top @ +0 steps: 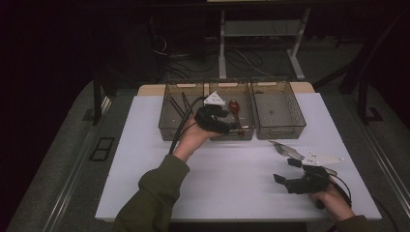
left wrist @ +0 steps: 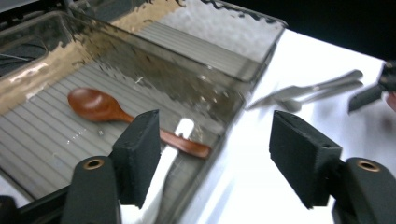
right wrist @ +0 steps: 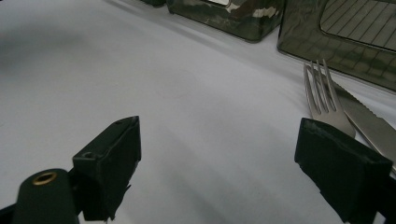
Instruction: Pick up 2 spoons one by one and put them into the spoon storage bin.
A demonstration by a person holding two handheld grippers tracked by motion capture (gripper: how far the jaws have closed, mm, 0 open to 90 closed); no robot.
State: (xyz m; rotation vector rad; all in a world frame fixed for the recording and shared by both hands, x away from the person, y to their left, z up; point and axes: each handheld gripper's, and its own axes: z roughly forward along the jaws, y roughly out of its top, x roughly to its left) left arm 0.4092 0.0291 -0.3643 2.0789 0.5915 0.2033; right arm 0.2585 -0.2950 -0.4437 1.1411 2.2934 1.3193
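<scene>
1. We take the middle tray [top: 244, 133] as our landmark. The wooden spoon [left wrist: 100, 106] lies flat on its ribbed floor, bowl toward the far wall and handle tip near the front wall, with a white utensil [left wrist: 166, 161] lying across that handle.
2. Our left gripper [left wrist: 212, 161] hangs over the front edge of the middle tray with its jaws apart and nothing between the pads; the spoon sits free beyond the left pad.
3. Our right gripper [right wrist: 233, 175] rests low over the table [top: 232, 179], well to the right of and nearer us than the middle tray, jaws wide and holding nothing. The fork [right wrist: 324, 100] and knife [right wrist: 373, 123] lie just beyond its right jaw.
4. We judge the step in hand to be drawing the left gripper clear of the tray. To do it well, we should lift before sliding back, so the pads miss the front wall and the white utensil.
5. Next, we would line the right jaws across the fork's neck, not the tines.
6. Hard to make out: what the white utensil is, and the dark sticks [top: 179, 104] in the tray [top: 167, 131] left of the middle one.
</scene>
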